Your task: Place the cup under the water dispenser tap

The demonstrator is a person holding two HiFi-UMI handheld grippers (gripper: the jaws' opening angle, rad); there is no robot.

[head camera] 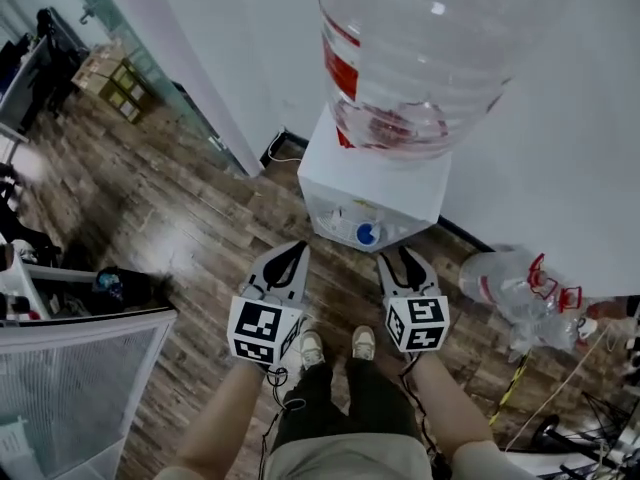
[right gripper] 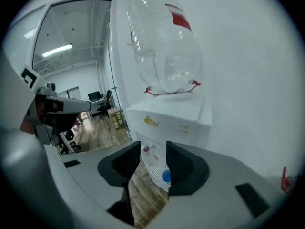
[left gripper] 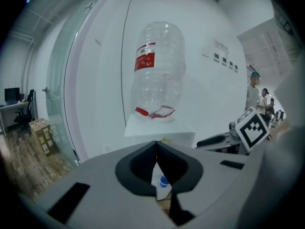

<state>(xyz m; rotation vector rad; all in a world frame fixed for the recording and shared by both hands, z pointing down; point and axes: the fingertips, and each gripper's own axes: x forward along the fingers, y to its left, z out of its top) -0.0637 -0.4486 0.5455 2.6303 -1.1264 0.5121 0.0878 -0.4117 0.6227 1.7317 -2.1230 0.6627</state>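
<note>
Dark wood-plank flooring runs up to a plain white wall. Against that wall stands the white box-shaped water dispenser, with a large clear plastic bottle, red-labelled, upended on its top.

The small round blue cup sits in the dispenser's front recess, on the white drip tray. From my right gripper view the cup is low down and just to the right of the dispenser's red tap. Whether it stands squarely beneath a spout I cannot tell.

I hold both tongs side by side in front of the dispenser, clear of it and touching nothing. My left tongs are closed: in the left gripper view the black tips meet with nothing between them. The cup only peeks through the small opening below the tips. My right tongs stand narrowly apart, and the slim gap frames the tray and cup without anything gripped.

A cluster of empty clear plastic bottles with red handles lies on the floor to the dispenser's right, by the wall. Stacked brown cardboard boxes sit well off to the dispenser's left. My pale shoes rest on the planks in front of the dispenser.
</note>
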